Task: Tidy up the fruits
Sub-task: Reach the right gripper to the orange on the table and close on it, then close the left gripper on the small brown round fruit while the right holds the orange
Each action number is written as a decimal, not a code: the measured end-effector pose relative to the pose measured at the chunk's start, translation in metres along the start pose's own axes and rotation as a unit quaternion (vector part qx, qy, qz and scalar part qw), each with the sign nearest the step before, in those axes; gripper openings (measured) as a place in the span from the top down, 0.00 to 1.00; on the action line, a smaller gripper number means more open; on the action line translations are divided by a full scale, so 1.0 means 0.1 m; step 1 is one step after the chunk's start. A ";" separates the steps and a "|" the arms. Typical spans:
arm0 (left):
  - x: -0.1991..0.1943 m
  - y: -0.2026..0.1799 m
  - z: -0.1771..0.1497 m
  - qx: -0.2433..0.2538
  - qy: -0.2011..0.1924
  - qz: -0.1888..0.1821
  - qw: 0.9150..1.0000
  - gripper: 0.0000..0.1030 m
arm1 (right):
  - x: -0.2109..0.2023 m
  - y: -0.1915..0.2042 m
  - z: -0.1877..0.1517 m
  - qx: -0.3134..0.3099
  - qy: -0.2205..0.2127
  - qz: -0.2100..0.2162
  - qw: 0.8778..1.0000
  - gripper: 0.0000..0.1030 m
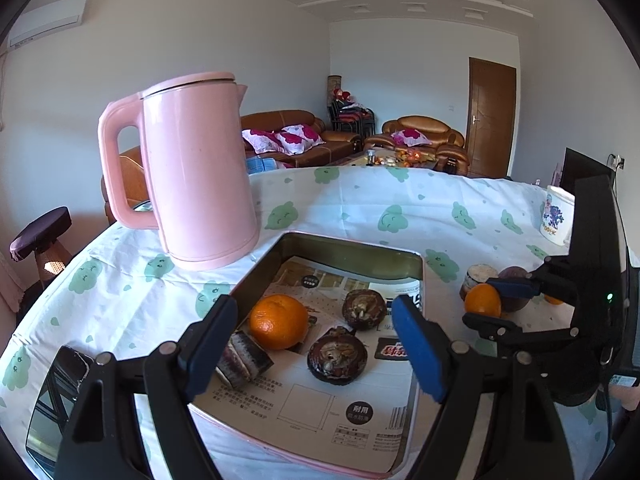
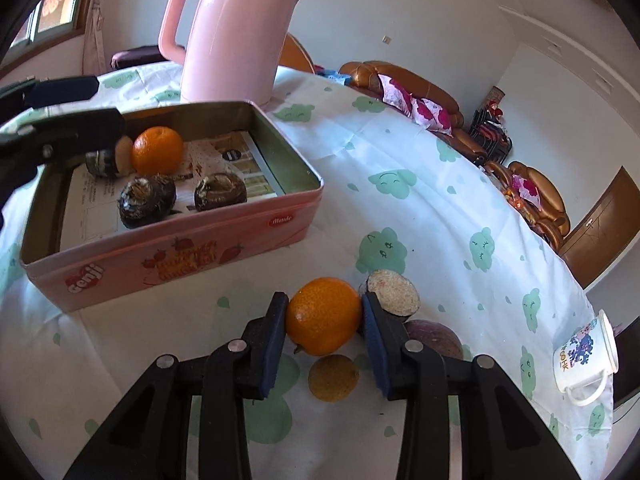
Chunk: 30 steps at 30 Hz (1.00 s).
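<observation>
A: Right wrist view first, biggest things down. What carries it all?

B: The desk (image 2: pixel 420 184) under a white cloth with green clouds. At 11 o'clock stands a pink kettle (image 2: pixel 236 28), and just in front of it a pink tin (image 2: pixel 168 256), open on top.

A: What lies in the tin?

B: One orange (image 2: pixel 157 151), two dark round fruits (image 2: pixel 146 200) and a cut dark piece (image 2: pixel 107 159) at its far left corner.

A: And the claws?

B: The right claw (image 2: pixel 325 320) grips a second orange (image 2: pixel 323 315) at 6 o'clock, pads pressed on both its sides. A cut fruit with a pale face (image 2: pixel 394 291) sits just at its 2 o'clock, a small brownish fruit (image 2: pixel 333 377) below it. The left claw (image 1: pixel 316 344) hangs spread wide over the tin, gripping nothing.

A: Anything else?

B: A printed mug (image 2: pixel 586 354) lying on its side at 4 o'clock.
</observation>
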<state>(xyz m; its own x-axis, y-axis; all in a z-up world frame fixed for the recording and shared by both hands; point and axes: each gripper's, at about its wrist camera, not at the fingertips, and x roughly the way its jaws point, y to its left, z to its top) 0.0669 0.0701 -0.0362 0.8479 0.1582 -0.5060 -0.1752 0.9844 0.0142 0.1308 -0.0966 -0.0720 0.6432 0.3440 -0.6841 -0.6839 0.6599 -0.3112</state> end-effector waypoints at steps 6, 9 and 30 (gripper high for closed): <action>0.01 -0.26 0.02 0.026 0.005 -0.020 0.999 0.20 | -0.33 -0.40 -0.18 0.087 -0.058 -0.002 0.995 0.62; 0.02 -0.48 0.02 0.046 0.009 -0.031 0.998 0.20 | -0.43 -0.59 -0.30 0.121 -0.070 -0.019 0.990 0.62; 0.64 -1.60 -0.09 0.139 0.125 -0.107 0.976 0.37 | -0.59 -1.01 -0.76 0.198 -0.107 -0.021 0.974 0.62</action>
<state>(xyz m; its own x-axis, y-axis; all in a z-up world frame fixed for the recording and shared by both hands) 0.1445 -0.0777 -0.0781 0.6952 -0.0439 -0.7175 0.1650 0.9812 0.0999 0.1362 -0.2342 -0.0501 0.7532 0.4147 -0.5106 -0.4963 0.8677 -0.0273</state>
